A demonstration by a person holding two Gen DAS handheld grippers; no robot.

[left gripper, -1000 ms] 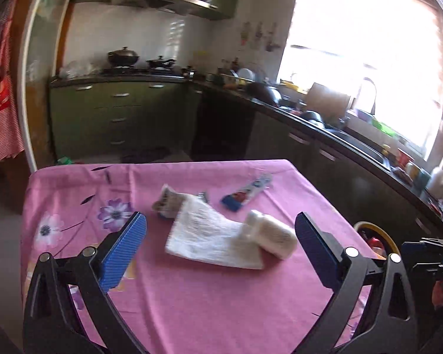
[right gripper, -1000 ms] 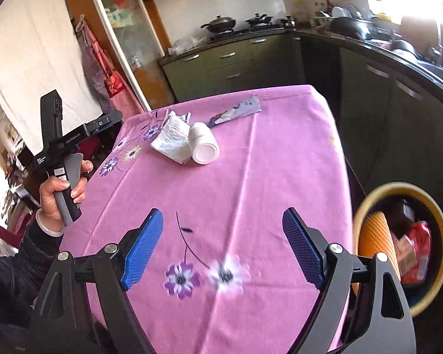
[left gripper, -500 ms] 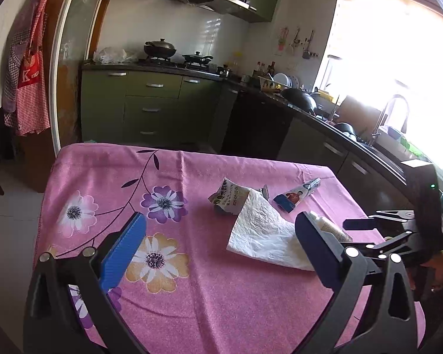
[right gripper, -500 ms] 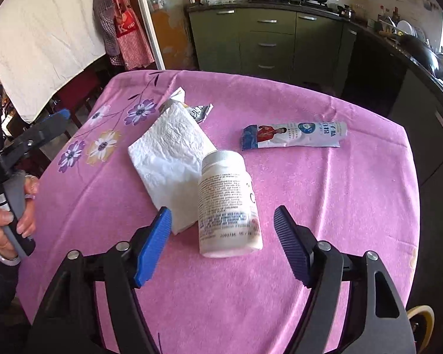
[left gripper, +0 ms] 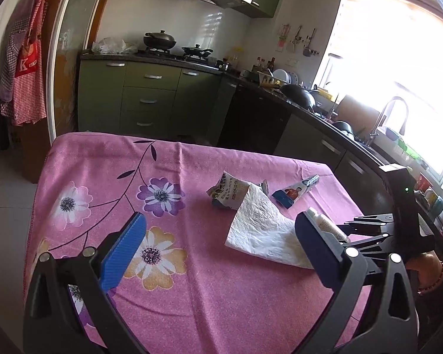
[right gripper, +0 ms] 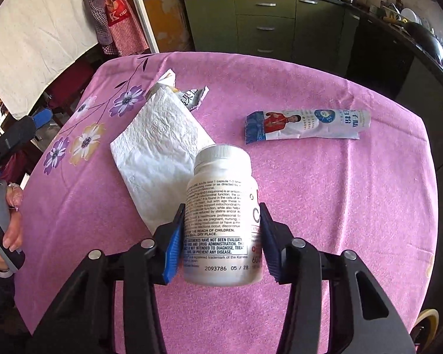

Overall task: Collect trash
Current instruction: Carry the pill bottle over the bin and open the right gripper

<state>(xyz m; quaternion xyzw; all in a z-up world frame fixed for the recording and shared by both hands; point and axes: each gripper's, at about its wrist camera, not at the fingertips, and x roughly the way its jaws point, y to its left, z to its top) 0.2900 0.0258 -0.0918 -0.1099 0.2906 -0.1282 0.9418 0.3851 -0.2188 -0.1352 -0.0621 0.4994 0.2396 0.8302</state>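
A white pill bottle (right gripper: 218, 177) lies on the pink flowered tablecloth (right gripper: 339, 206), its cap pointing away from me. My right gripper (right gripper: 221, 208) is closing on it, and both blue pads touch the bottle's sides. Just left of the bottle and partly under it lies a white paper towel (right gripper: 159, 147). A crumpled wrapper (right gripper: 189, 97) sits behind the towel, and a blue-and-white sachet (right gripper: 307, 124) lies to the right. My left gripper (left gripper: 220, 221) hovers open over the cloth with nothing between its fingers, and the towel (left gripper: 262, 230) lies ahead of its right finger.
A yellow-rimmed bin (right gripper: 428, 318) shows beyond the table's right edge. Green kitchen cabinets (left gripper: 150, 100) and a dark counter (left gripper: 325, 118) stand behind the table. A person's hand (right gripper: 3, 233) holds the left gripper's handle at the left edge.
My right gripper swung from the bin side to the bottle, came down and narrowed its jaws around it. The left gripper shifted a little and stayed open.
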